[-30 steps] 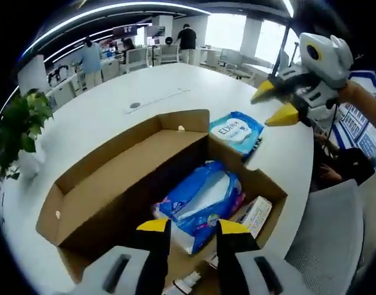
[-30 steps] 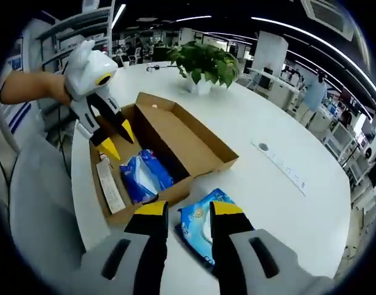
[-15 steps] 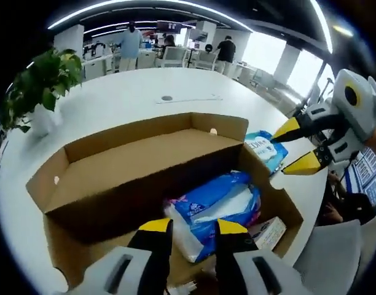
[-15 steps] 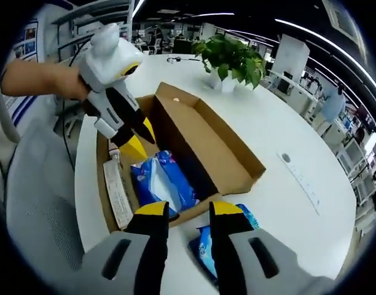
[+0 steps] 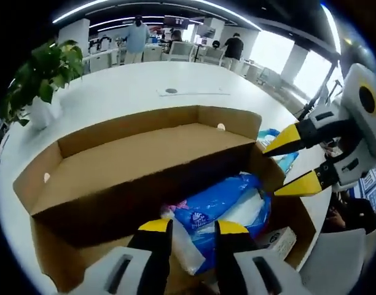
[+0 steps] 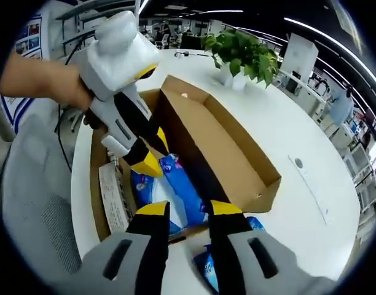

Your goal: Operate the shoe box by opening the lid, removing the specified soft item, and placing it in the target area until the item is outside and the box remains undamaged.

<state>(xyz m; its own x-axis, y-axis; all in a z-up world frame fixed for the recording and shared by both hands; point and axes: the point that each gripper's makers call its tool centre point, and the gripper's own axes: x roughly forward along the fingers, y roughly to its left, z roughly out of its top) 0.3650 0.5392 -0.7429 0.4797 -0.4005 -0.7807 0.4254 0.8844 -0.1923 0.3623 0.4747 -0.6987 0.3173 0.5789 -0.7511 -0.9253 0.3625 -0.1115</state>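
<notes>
An open cardboard shoe box (image 5: 133, 160) (image 6: 225, 147) lies on a white table, its lid standing up along the far side. Inside it rests a soft blue packet (image 5: 228, 209) (image 6: 176, 196) with a white window. My left gripper (image 5: 193, 228) (image 6: 154, 157) hangs open just over the packet's near end, nothing between its jaws. My right gripper (image 6: 188, 209) (image 5: 271, 173) is open too, its yellow tips over the box's end wall beside the packet. A second blue packet (image 5: 280, 147) (image 6: 207, 273) lies on the table outside that end of the box.
A flat white carton (image 5: 275, 236) (image 6: 111, 200) lies in the box next to the blue packet. A potted plant (image 5: 40, 80) (image 6: 240, 52) stands on the round white table (image 5: 133, 92) (image 6: 298, 129). A grey chair (image 6: 34, 203) is at the table's edge; people stand at desks far behind.
Both grippers have closed in on the box. The left has dropped toward the packet inside; the right has come from above the outside packet to the box's end wall.
</notes>
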